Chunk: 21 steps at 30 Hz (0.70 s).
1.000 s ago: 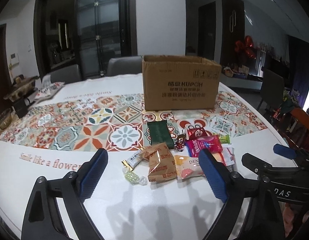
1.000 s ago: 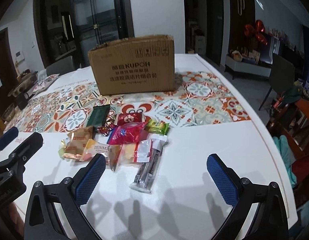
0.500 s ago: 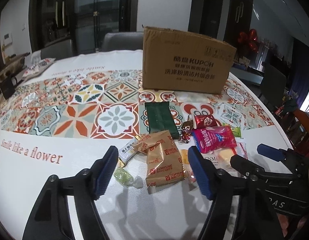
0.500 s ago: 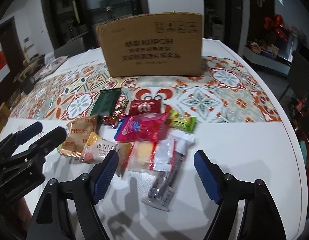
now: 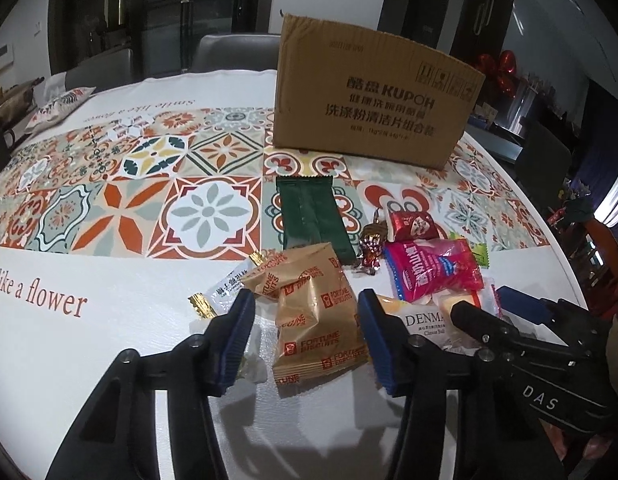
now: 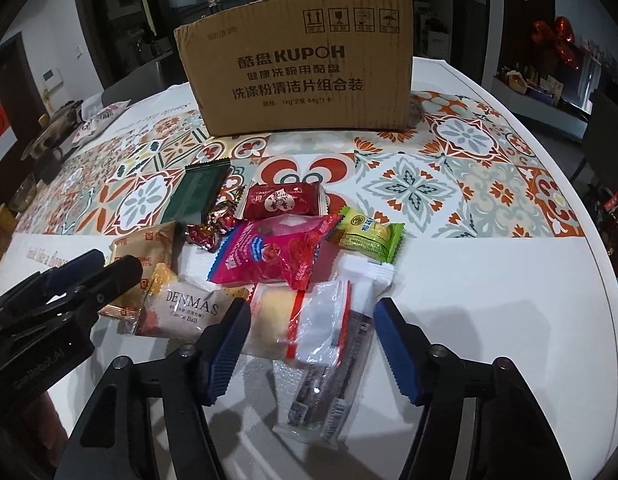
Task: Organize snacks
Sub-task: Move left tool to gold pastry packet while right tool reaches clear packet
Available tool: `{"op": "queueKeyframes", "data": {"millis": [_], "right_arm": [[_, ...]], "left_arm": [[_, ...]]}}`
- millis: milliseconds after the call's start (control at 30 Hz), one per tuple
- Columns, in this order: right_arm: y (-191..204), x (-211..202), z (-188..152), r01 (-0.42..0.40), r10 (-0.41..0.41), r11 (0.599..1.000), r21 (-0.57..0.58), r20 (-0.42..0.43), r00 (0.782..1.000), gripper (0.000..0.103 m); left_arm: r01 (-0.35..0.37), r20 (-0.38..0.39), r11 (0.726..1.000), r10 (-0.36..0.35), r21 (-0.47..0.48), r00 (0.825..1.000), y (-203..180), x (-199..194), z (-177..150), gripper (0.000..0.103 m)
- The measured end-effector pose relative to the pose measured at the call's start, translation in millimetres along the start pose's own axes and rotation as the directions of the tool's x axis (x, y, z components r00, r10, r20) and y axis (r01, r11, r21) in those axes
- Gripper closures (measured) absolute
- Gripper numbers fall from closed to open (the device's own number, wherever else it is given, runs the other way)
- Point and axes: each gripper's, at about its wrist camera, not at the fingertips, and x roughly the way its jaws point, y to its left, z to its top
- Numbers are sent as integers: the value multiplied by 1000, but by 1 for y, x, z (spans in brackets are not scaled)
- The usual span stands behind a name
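Left claw (image 5: 305,332): low centre of its frame, jaws just been closing, astride the tan fortune biscuit packet (image 5: 319,320), pads not yet pressing.
Right claw (image 6: 313,344): likewise closing around the clear cake packet (image 6: 309,322), no grip yet.
Snack pile (image 6: 277,256): mid-frame on the bench (image 6: 489,280), all loose, none sorted.
Cardboard box (image 6: 301,76): upper centre, behind the pile; contents hidden.
Progress: barely begun, by my reading.
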Motion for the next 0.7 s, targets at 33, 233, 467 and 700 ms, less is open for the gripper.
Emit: {"op": "queueKeyframes", "data": {"millis": [33, 233, 467, 700], "right_arm": [[0, 1, 0, 1, -1, 1000, 0, -4, 1000, 42], [2, 1, -1, -8, 8, 1000, -9, -3, 1000, 58], [6, -6, -3, 23, -22, 999, -33, 23, 999, 67], [1, -9, -5, 73, -71, 997, -38, 45, 996, 66]], "left_arm": [[1, -6, 1000, -1, -1, 1000, 0, 1, 0, 53], [15, -12, 1000, -15, -1, 1000, 0, 3, -2, 66], [22, -14, 1000, -22, -4, 1000, -1, 2, -3, 72], [24, -10, 1000, -24, 3, 1000, -4, -1, -4, 74]]}}
